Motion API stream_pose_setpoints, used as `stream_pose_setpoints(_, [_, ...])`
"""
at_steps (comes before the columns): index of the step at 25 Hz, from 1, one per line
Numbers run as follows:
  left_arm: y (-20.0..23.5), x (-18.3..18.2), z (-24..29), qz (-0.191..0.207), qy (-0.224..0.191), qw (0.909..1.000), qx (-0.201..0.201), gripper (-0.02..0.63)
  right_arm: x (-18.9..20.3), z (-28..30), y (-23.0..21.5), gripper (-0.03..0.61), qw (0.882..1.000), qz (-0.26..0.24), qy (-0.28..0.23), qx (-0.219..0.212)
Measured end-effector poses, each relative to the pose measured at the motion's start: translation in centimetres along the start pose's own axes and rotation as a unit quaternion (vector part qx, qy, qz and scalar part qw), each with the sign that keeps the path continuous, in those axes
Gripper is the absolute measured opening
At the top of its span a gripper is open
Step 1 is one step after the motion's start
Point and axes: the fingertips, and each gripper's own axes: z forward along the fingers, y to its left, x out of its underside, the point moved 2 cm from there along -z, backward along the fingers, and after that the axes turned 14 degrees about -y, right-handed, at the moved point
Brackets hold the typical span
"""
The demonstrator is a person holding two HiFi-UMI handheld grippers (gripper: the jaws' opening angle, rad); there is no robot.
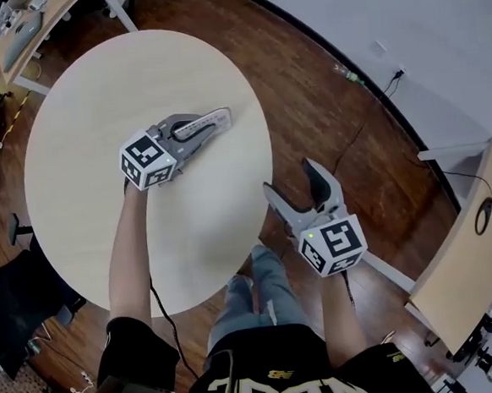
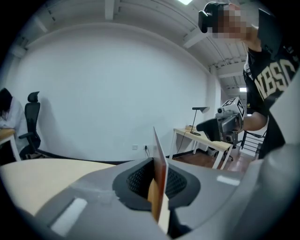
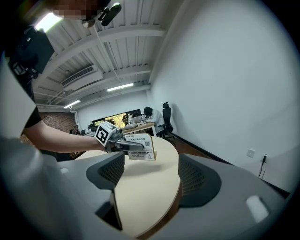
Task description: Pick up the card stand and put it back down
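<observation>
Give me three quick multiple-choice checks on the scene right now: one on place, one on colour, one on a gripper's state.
1. Where is the card stand?
A. lying on the floor
B. in the left gripper
C. in the right gripper

2. What colour is the round tabletop?
A. pale wood
B. black
C. red

3. How do the right gripper's jaws stand?
A. shut on the card stand
B. shut on a cable
C. apart, holding nothing

Answers:
1 B: the left gripper view shows its jaws clamped on the stand's edge.
2 A: the head view shows a light wood top.
3 C: only the table shows between them.
</observation>
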Motion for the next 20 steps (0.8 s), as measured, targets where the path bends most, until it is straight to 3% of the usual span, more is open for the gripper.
stream_pose_setpoints(4, [0.2,3.1,1.5,-0.029,-0.011,0.9993,0.021,0.015,2.2,0.7,-0.3,0.364,1.000,0.020,0.008,0.014])
stream_pose_setpoints(10, [-0.3,7.4,3.4,-0.050,0.002,0.9980,0.040,0.017,4.4,0.9,-0.3,0.364,0.999,0.026,0.025,0.003])
stream_pose_setpoints(16, [0.1,8.7,3.8,-0.056,0.010,0.9981,0.022,0.026,4.5,1.6,0.3,0.364,0.999,0.018,0.032,-0.021])
stream_pose_setpoints(20, [0.6,7.3,2.3,-0.059,0.004,0.9982,-0.010,0.167,3.9,2.3,1.6,0.364,0.999,0.015,0.028,-0.037])
